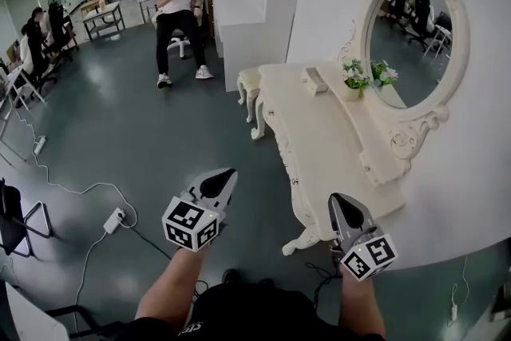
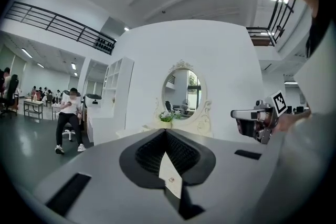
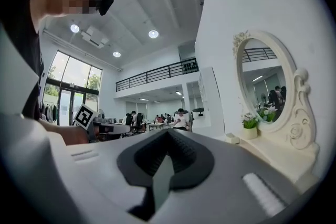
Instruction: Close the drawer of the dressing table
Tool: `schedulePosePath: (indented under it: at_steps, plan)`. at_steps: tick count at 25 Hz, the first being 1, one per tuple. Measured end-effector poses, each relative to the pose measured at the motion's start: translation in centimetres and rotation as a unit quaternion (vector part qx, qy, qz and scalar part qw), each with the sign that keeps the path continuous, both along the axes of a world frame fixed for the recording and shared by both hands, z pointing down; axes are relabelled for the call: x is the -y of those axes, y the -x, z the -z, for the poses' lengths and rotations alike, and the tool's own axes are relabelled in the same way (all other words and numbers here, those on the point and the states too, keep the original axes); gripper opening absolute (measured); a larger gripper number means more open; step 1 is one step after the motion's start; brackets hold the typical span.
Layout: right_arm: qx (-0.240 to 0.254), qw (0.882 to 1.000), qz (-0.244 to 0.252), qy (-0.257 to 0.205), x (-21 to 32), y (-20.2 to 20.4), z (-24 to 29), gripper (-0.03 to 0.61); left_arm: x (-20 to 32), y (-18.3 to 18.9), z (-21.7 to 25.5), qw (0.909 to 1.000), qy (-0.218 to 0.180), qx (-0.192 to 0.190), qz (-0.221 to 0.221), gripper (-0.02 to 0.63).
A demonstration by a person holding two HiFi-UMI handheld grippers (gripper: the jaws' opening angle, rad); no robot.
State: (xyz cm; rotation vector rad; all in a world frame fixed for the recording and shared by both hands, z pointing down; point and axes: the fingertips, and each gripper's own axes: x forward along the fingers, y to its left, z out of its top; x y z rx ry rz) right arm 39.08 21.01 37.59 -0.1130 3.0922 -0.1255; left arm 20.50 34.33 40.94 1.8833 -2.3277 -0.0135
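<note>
The cream dressing table (image 1: 319,140) stands against the white wall on the right, with an oval mirror (image 1: 415,32) above it. Its carved front faces left, and no drawer visibly stands out from it. My right gripper (image 1: 343,205) hovers by the table's near end, jaws together and empty. My left gripper (image 1: 221,181) is over the floor to the table's left, shut on nothing. In the left gripper view the shut jaws (image 2: 166,131) point toward the mirror (image 2: 182,93). The right gripper view looks along its shut jaws (image 3: 168,132) beside the tabletop (image 3: 273,157).
A small potted plant (image 1: 355,80) and a little box (image 1: 314,81) sit on the tabletop. A stool (image 1: 249,84) stands at the table's far end, beside a white cabinet (image 1: 239,20). A person sits on a chair (image 1: 180,20) farther back. A power strip (image 1: 114,220) and cables lie on the floor at left.
</note>
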Motion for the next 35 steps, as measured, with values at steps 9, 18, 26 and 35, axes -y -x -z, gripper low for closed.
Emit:
schedulePosePath:
  at_steps: [9, 18, 26, 35]
  plan:
    - [0.009, 0.999, 0.007, 0.05, 1.0, -4.0, -1.5, 0.011, -1.1, -5.1, -0.7, 0.9995, 0.013, 0.017, -0.024, 0.003]
    - [-0.02, 0.996, 0.015, 0.087, 1.9, -3.6, -3.7, 0.011, 1.5, -6.2, -2.8, 0.998, 0.006, -0.024, -0.058, 0.003]
    - [-0.044, 0.997, 0.016, 0.067, 4.2, 4.8, -3.7, 0.011, 4.3, 1.1, -2.0, 0.9964, -0.023, -0.035, -0.075, 0.003]
    - [-0.059, 0.996, 0.011, 0.062, 7.3, 17.2, -2.5, 0.011, 9.6, 13.4, -1.7, 0.9963, -0.019, -0.036, -0.076, 0.003]
